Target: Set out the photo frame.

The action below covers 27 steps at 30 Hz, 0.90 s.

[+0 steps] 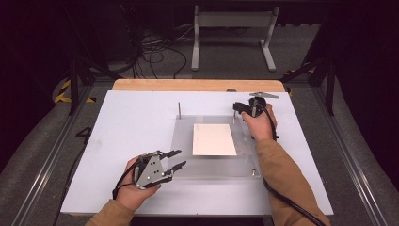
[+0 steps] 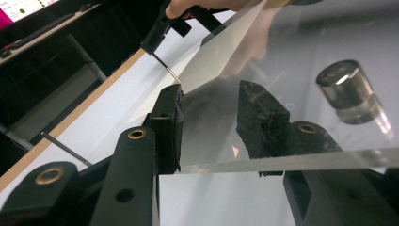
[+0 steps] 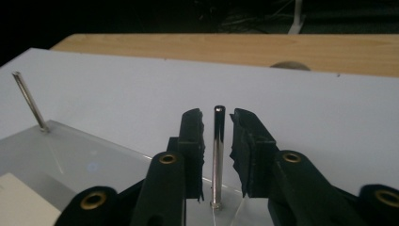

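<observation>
Standing upright between the parted jaws of the right gripper (image 3: 217, 155) is a thin metal pin (image 3: 218, 155), rooted at the far right corner of a clear plastic plate (image 1: 183, 141); in the right gripper view a narrow gap shows on each side of the pin, so the jaws flank it without clamping it. From above, the right gripper (image 1: 242, 112) sits at that far corner of the plate, held by a hand (image 1: 260, 123) in a tan sleeve. Off to that gripper's left, a second pin (image 3: 29, 100) rises from the plate's other far corner, leaning slightly in the right gripper view. The plate lies on a white board (image 1: 131, 117) that covers most of a wooden table (image 1: 197, 85). On the plate, nearer the person than the right gripper and to its left, lies a white card (image 1: 214, 140), flat and well apart from both tools. The left gripper (image 1: 173, 159) rests at the plate's near left corner with its jaws apart; in the left gripper view its jaws (image 2: 211, 127) reach in just under the plate's edge, seen through the clear plastic. Ahead of them and to the right, a short metal stud (image 2: 346, 92) stands on the plate.
</observation>
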Tool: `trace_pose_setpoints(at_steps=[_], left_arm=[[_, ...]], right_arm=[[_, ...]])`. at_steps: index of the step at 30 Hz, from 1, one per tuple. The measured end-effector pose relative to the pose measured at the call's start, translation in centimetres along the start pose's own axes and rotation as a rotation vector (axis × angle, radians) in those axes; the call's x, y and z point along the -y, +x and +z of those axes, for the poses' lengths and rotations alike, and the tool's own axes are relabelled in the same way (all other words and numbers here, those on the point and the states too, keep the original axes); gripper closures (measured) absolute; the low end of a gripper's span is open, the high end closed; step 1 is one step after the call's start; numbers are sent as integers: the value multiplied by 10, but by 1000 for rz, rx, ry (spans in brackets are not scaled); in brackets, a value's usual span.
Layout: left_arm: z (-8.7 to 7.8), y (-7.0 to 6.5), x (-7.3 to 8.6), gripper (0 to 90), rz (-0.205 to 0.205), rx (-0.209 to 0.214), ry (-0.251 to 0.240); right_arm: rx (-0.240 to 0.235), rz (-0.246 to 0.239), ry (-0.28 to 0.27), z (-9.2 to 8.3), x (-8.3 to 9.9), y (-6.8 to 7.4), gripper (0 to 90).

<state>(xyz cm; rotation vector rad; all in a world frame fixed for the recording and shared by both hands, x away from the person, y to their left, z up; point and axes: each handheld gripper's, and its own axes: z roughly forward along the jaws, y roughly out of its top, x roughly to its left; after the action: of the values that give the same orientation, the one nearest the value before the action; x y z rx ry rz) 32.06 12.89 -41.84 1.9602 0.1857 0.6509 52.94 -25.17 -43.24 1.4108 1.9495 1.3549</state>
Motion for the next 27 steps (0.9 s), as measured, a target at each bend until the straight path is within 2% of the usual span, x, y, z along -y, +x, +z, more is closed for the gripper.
trace_pose_setpoints(at_steps=[2, 7, 11, 14, 17, 18, 19, 22, 24, 27], left_arm=[[0, 1, -1, 595, -11, 4, -3], [0, 5, -3, 590, -27, 13, -3], [0, 8, -4, 575, -54, 28, -11], [0, 10, -5, 573, -57, 32, -11], [0, 11, -5, 571, -70, 38, -15], [0, 11, -5, 571, -70, 38, -15], [0, 13, -6, 570, -73, 43, -16], [1, 14, -6, 567, -91, 47, -24], [1, 15, -6, 565, -89, 44, -30], [0, 16, -7, 565, -92, 47, -30]], right_arm=[[-23, -11, -25, -9, -1, -1, 687], [-57, -76, -65, -34, -3, 2, 619], [-101, -100, -103, -56, -3, 7, 578], [-133, -123, -127, -75, -2, 11, 552], [-176, -187, -134, -95, 3, 14, 544], [-176, -187, -134, -95, 3, 14, 544], [-216, -267, -125, -111, 9, 14, 556], [-240, -355, -143, -132, 19, 12, 563], [-256, -389, -153, -143, 26, 12, 559], [-272, -469, -155, -160, 37, 15, 552]])
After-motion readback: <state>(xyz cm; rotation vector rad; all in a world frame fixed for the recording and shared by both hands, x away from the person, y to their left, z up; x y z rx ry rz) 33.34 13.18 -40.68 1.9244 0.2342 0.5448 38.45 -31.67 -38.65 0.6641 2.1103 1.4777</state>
